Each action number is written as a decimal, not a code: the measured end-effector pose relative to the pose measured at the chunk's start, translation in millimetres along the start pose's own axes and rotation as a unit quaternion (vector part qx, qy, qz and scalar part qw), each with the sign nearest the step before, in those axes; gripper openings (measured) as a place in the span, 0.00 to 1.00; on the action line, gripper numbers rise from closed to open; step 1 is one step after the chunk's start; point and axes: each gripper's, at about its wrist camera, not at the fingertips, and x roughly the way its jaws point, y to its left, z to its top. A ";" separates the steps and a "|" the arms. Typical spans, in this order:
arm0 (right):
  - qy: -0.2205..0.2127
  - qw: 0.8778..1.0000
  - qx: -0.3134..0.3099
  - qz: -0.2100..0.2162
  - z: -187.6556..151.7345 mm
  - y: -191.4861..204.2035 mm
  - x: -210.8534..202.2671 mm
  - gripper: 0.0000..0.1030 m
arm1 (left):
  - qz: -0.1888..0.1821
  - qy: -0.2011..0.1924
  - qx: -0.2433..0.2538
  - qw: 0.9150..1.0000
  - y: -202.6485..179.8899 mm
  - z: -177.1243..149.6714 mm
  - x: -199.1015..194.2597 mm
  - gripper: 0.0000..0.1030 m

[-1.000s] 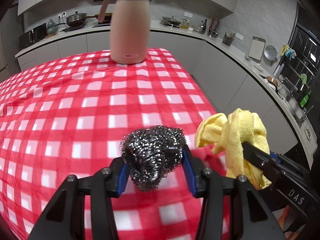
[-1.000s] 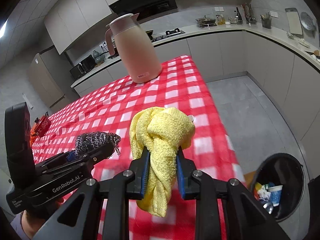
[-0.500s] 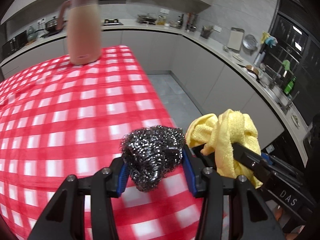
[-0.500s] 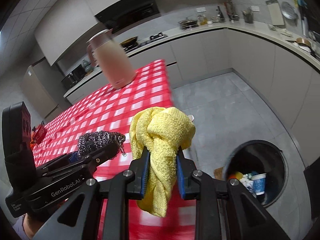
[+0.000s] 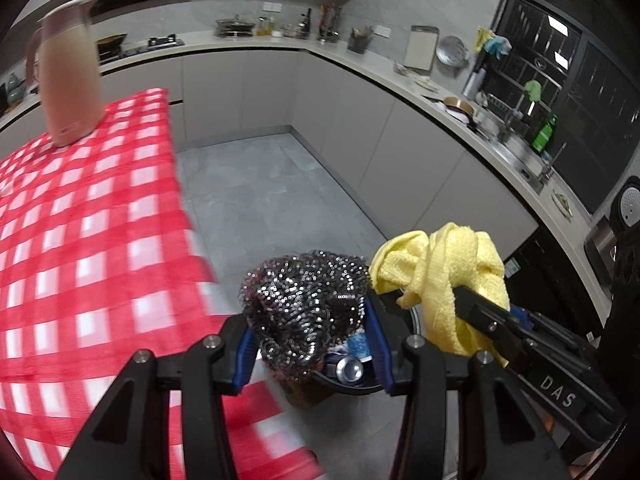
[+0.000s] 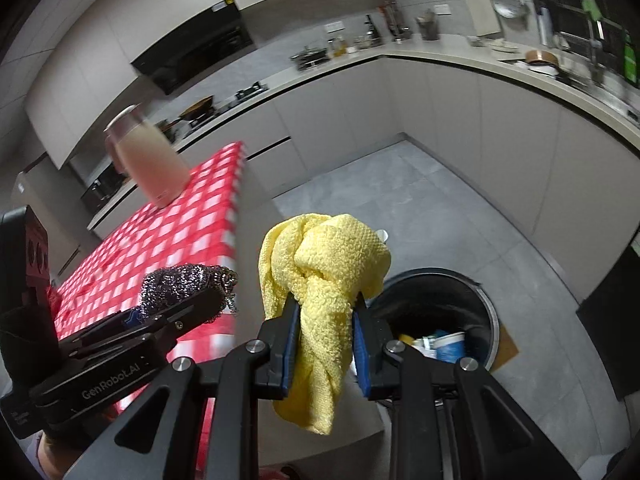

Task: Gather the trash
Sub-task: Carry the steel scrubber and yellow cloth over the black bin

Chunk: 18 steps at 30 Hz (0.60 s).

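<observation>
Both grippers have swung off the counter (image 5: 80, 240) toward the bin (image 6: 476, 300), jaws pinching steel scourer (image 5: 308, 312) and yellow cloth (image 6: 324, 280); centre each over the opening before releasing.

Pink jug (image 5: 68, 76) – on checked tablecloth (image 5: 92, 216).

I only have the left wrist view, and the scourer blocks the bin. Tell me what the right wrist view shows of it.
Observer: The bin is round, dark and open, standing on the floor beyond the table edge.
Operator: Report what's inside.
Observer: A blue-and-white cup and something yellow lie in it.
Operator: Now check the cloth grip.
Observer: The right gripper has its jaws pinching the yellow cloth mid-length; the tail hangs below them.
</observation>
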 end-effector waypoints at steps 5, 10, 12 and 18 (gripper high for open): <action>0.005 1.000 0.018 -0.019 -2.0 -36.3 -0.3 0.25 | -0.007 0.015 0.005 1.000 -24.6 -0.9 18.7 0.47; 0.015 0.999 0.028 -0.033 -4.1 -65.9 5.8 0.25 | -0.002 0.032 0.003 0.999 -40.0 -5.1 37.8 0.47; 0.019 0.999 0.030 -0.038 -4.4 -75.1 9.5 0.25 | 0.003 0.038 0.001 0.999 -43.9 -6.9 46.0 0.47; 0.038 0.998 0.035 -0.047 -2.7 -98.7 27.1 0.25 | 0.017 0.058 -0.003 0.998 -55.1 -12.4 67.7 0.47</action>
